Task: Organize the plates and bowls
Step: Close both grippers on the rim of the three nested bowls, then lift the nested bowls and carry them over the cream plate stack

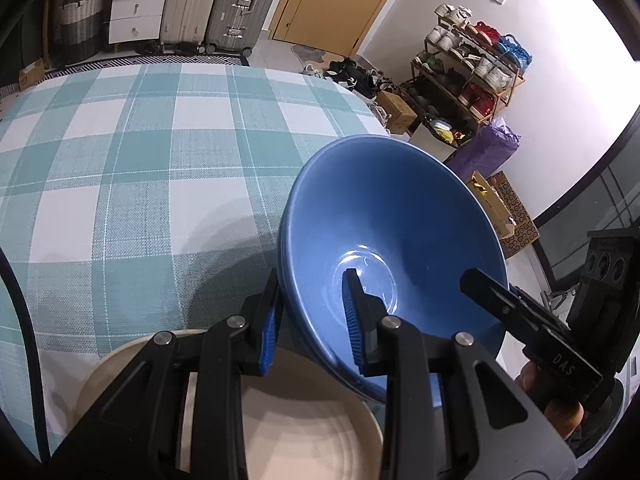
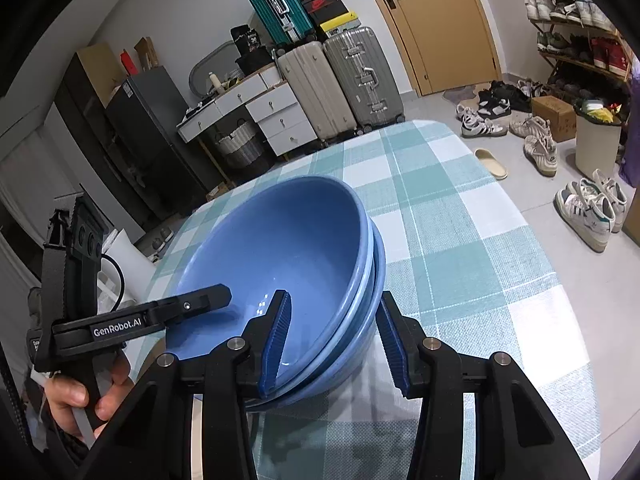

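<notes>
bowls [image 2: 288, 248]: two blue, nested, empty | left gripper [image 1: 312, 320]: jaws pinching rim | right gripper [image 2: 334, 340]: jaws pinching opposite rim | plate [image 1: 304, 432]: cream, beneath left jaws, on bench [image 1: 120, 152]

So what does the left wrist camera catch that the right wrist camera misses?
Only the left wrist view shows a cream plate under the left gripper, with the shoe rack behind.

Only the right wrist view shows two blue bowls nested, the lower bowl peeking out under the top bowl, plus a teal suitcase and sneakers on the floor.

Both show the blue bowls clamped at the rim by both grippers, the checked tablecloth and silver suitcases.
</notes>
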Available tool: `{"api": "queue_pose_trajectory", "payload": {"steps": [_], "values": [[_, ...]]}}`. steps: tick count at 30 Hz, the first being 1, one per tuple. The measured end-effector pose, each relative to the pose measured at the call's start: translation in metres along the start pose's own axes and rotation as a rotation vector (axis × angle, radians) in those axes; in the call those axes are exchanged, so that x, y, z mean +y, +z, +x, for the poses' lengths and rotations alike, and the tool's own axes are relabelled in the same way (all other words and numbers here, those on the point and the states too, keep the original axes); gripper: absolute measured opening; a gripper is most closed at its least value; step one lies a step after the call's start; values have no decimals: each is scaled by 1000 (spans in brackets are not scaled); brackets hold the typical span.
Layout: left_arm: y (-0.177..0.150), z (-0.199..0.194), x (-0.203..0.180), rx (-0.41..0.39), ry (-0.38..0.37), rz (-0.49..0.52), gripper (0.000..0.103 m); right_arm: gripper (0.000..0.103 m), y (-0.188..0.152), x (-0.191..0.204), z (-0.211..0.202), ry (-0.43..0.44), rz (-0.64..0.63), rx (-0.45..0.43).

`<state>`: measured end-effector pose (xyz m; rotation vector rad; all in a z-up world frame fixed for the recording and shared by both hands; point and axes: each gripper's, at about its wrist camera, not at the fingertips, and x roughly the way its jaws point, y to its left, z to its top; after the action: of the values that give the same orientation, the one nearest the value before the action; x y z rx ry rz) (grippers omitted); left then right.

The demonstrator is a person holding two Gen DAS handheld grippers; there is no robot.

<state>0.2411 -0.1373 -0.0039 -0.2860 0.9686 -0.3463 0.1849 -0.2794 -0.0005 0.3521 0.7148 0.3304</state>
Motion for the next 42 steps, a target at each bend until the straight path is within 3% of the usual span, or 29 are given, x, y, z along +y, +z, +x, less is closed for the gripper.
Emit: {"api": "queue_pose_trajectory", "payload": {"steps": [20, 42], "values": [[-9, -60, -21, -86, -12, 53, 26, 46, 5, 22, -41, 7, -52, -69], [-40, -154, -22, -170, 47, 44, 26, 46, -2, 76, -70, 55, -140, -89]]}}
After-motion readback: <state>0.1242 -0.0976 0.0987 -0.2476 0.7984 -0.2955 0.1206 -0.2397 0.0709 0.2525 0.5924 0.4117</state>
